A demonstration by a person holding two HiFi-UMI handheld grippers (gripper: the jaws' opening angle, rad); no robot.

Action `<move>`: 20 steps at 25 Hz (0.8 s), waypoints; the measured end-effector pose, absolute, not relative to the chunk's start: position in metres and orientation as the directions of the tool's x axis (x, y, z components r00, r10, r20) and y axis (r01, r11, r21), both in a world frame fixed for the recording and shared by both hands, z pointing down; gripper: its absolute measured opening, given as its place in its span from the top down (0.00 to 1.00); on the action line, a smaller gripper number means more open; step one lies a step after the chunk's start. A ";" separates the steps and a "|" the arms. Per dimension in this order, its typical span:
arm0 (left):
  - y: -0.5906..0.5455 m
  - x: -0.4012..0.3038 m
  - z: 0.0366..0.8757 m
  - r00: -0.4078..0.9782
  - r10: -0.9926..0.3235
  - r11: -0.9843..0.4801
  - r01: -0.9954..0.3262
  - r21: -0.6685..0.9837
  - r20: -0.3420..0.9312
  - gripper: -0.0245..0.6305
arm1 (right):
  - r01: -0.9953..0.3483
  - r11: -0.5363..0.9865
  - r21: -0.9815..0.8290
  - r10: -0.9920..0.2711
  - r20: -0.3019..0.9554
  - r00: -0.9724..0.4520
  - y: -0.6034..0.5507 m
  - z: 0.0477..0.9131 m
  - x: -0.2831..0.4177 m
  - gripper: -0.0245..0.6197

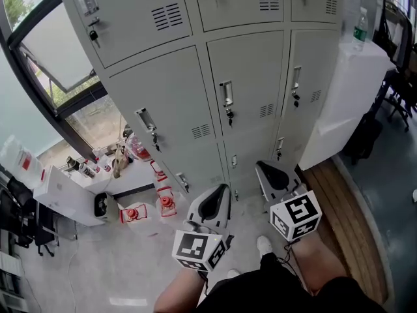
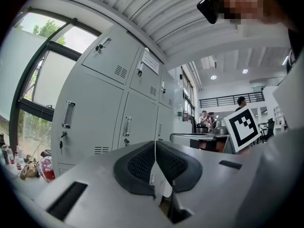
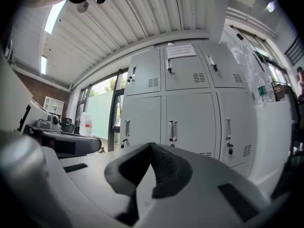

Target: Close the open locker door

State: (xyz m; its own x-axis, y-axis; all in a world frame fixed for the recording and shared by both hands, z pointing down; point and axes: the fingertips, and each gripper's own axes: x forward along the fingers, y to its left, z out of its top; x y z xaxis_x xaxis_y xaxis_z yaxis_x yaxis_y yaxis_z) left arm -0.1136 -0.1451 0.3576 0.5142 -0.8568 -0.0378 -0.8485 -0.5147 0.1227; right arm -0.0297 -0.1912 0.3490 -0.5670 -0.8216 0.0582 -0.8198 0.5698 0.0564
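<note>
Grippers: two, side by side, both aimed at the lockers.
Left gripper (image 2: 155, 145): jaws pressed together, nothing between them.
Right gripper (image 3: 151, 148): jaws also together, empty.
Marker cubes: two, one behind each gripper's jaws, left (image 1: 199, 250) and right (image 1: 296, 215).
Shoe (image 1: 264, 245): one, white, on the floor between the two grippers.
Red items (image 1: 168, 204): three on the floor, left of the left gripper; type unclear.
Locker doors (image 1: 244, 87): nine in the head view, three columns by three rows, straight ahead of both grippers, clear of the jaw tips.
Door look: pale grey metal with an upright chrome handle, a lock under it and a patch of vent slots. Every door in view sat flush in its frame, and keys hung from several locks.
Notice (image 3: 180, 50): one paper sheet on the top middle door.
Bottle (image 1: 359, 28): one, on the white counter (image 1: 352, 90) right of the lockers, beyond the right gripper.
</note>
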 end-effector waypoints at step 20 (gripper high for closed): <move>-0.105 -0.131 0.358 0.543 -0.838 -0.545 -0.830 0.117 -0.049 0.93 | -0.822 0.567 0.051 -0.823 0.068 -0.564 -0.136 0.354 -0.051 0.88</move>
State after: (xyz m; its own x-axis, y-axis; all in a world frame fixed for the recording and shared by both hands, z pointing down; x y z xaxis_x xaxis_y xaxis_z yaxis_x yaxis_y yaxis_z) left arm -0.1308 -0.1047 0.3584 0.5430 -0.8383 -0.0486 -0.8305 -0.5447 0.1168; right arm -0.0506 -0.1362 0.3541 -0.5637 -0.8232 0.0678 -0.8221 0.5671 0.0513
